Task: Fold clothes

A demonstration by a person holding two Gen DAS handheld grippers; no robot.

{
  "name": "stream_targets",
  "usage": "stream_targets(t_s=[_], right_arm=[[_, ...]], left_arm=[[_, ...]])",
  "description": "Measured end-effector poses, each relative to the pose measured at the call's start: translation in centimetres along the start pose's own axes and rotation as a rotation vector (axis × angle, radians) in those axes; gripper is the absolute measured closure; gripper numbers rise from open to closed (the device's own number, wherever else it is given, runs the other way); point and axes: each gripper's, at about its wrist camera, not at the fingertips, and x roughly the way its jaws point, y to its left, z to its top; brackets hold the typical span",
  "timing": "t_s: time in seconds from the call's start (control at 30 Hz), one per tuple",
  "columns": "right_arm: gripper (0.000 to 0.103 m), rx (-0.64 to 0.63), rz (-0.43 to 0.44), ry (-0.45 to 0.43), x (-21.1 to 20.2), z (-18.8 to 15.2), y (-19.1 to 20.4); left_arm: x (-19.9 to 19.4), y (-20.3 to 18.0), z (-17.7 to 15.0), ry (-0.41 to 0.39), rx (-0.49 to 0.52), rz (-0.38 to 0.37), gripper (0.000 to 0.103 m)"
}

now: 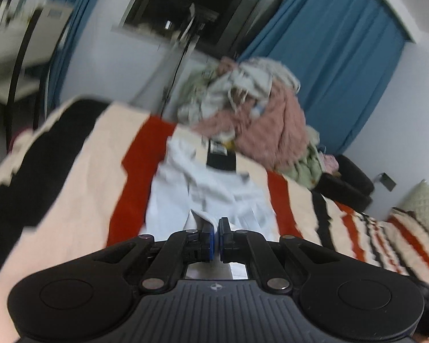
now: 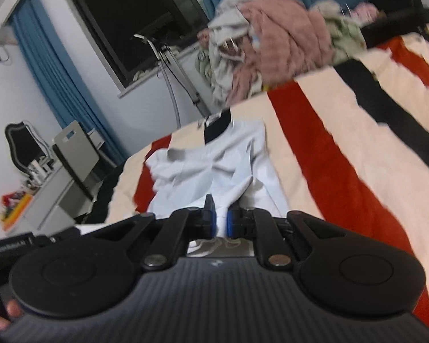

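Left wrist view: left gripper (image 1: 216,238) fingers clenched on near hem of pale blue-white cotton garment (image 1: 211,188), spread flat on red-cream-black striped bed blanket (image 1: 80,171); right gripper (image 2: 220,223) pinches the same hem, ready for folding over

No text can be read: the label (image 2: 12,248) on the black device at the right-wrist view's left edge is blurred.
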Motion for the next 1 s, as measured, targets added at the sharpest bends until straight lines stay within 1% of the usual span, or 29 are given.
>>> stream_targets(t_s=[0.1,0.2,0.23,0.37,0.43,0.53,0.63,0.7,0.77,0.8,0.83,0.87,0.9,0.97,1.0], right_arm=[[0.092,-0.058,-0.004,-0.013,2.8,-0.3,-0.7],[0.092,-0.116,-0.017,-0.013,5.7,-1.1,-1.3],[0.091,-0.150,-0.033,-0.010,6.7,-1.6,-1.3],[0.091,-0.236,-0.095,0.070,10.7,-3.3,-1.5],[0.092,-0.253,-0.111,0.088,11.6,-3.8,-1.6],[0.091,-0.265,-0.128,0.100,12.3,-4.0,-1.5],[0.090,-0.282,-0.137,0.097,12.1,-4.1,-1.1],[0.089,-0.286,-0.145,0.090,11.8,-4.1,-0.8],[0.076,-0.292,-0.147,0.069,11.0,-4.0,-0.3],[0.056,-0.301,-0.141,0.062,10.5,-3.9,0.0],[0.036,-0.311,-0.135,0.047,9.7,-3.9,0.4],[0.029,-0.320,-0.130,0.028,8.9,-3.9,0.8],[0.022,-0.327,-0.127,0.002,7.9,-3.9,1.1],[0.020,-0.345,-0.124,-0.037,5.8,-3.7,2.0],[0.020,-0.350,-0.126,-0.051,4.6,-3.5,2.3]], left_arm=[[3.3,0.2,-0.8,-0.022,0.049,0.028,0.099],[6.5,1.4,-1.9,-0.002,0.078,0.056,0.099],[7.7,2.0,-2.3,0.015,0.077,0.064,0.098],[12.1,4.5,-3.7,0.112,0.043,0.093,0.097],[13.7,5.2,-4.0,0.146,0.043,0.099,0.096],[15.1,5.5,-4.5,0.165,0.072,0.107,0.095],[14.9,5.0,-4.5,0.163,0.118,0.117,0.094],[14.3,4.4,-4.4,0.164,0.148,0.124,0.086],[12.9,3.4,-4.0,0.163,0.179,0.140,0.062],[12.0,2.9,-3.8,0.149,0.195,0.151,0.058],[11.0,2.4,-3.6,0.130,0.209,0.157,0.051],[9.9,1.9,-3.4,0.105,0.223,0.157,0.043],[8.7,1.5,-3.1,0.082,0.231,0.156,0.039],[6.4,0.9,-2.6,0.040,0.233,0.151,0.020],[5.1,0.5,-2.4,0.020,0.238,0.146,0.019]])
